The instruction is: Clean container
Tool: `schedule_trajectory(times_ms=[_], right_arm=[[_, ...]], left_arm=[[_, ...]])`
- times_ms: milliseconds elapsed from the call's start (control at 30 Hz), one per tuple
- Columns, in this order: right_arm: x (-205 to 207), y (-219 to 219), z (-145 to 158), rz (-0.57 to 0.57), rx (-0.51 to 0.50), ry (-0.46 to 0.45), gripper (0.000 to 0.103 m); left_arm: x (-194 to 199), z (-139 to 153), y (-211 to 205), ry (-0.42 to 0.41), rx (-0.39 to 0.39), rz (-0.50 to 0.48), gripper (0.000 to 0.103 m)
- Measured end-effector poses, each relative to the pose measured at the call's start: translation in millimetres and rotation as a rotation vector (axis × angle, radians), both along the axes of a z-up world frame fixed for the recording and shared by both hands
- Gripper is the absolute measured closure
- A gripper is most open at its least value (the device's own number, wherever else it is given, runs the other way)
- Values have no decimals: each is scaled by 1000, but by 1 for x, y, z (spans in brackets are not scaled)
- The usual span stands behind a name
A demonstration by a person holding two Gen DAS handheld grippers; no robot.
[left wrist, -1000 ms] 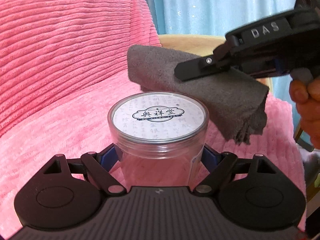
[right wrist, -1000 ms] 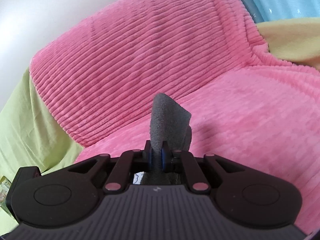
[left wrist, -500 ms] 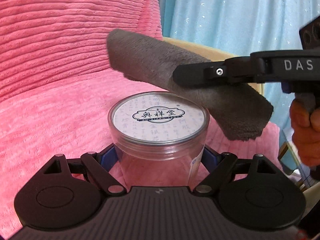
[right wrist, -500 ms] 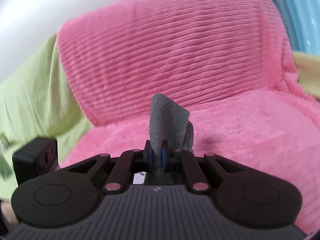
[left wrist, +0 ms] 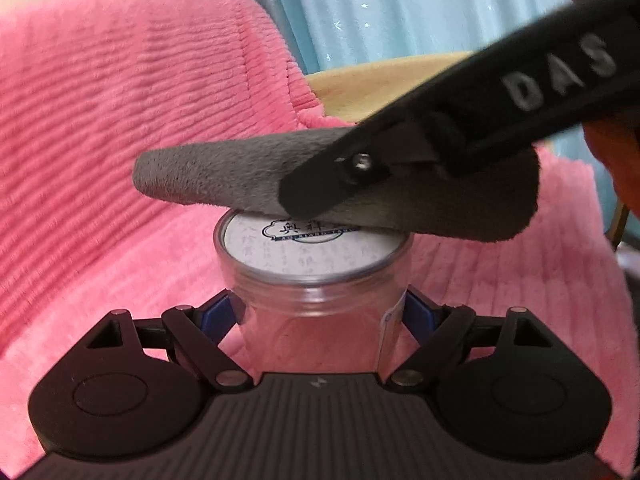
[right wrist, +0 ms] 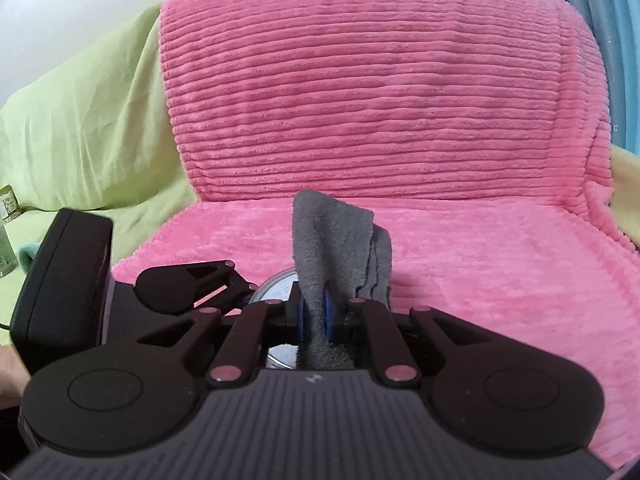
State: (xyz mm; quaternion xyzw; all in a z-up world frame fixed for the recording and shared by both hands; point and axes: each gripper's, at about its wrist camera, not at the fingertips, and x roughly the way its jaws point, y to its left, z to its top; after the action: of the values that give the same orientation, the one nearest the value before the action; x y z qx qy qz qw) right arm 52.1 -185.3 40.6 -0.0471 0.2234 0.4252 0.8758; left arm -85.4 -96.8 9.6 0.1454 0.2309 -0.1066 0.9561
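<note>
A clear round plastic container (left wrist: 320,300) with a white printed lid sits upright between the blue pads of my left gripper (left wrist: 316,312), which is shut on its sides. My right gripper (right wrist: 314,312) is shut on a folded grey cloth (right wrist: 332,236). In the left wrist view the grey cloth (left wrist: 224,172) lies across the far part of the lid, held by the right gripper (left wrist: 316,196) coming in from the upper right. In the right wrist view a sliver of the lid (right wrist: 278,286) shows under the cloth, with the left gripper (right wrist: 188,284) at the left.
A pink ribbed plush blanket (right wrist: 380,92) covers the seat and backrest behind and below. A light green sheet (right wrist: 80,128) lies to the left. A pale blue curtain (left wrist: 400,12) and a tan chair edge (left wrist: 380,80) stand at the back right.
The right gripper has come down and to the left with the cloth, from above and behind the container onto its lid. The left gripper still holds the container.
</note>
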Motion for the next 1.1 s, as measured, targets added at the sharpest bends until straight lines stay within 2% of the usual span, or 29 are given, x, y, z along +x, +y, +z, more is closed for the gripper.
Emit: schedule_trajectory(times_ms=[133,333,433,667,833,967,1100], right_arm=[[8,-7,-2,-36,47,22,95],[28,-28,-9,-129,157,137,95],[37,-37,-14,-205,189,188,95],[47,-57,-28,-331,257,266,95],[48,-67,-28,-361,312,277,95],[42,-66,-20,-307,345,238,95],[36,-54,-18,-209,312,216,95]], left_arm=[[8,3,6,-33,65,2,18],[25,7,28,-61,126,-16,18],[37,8,46,-61,127,-19,18],[69,16,86,-41,81,-18,18],[94,26,128,11,-38,-5,18],[121,32,141,62,-126,3,18],[143,29,158,81,-116,4,18]])
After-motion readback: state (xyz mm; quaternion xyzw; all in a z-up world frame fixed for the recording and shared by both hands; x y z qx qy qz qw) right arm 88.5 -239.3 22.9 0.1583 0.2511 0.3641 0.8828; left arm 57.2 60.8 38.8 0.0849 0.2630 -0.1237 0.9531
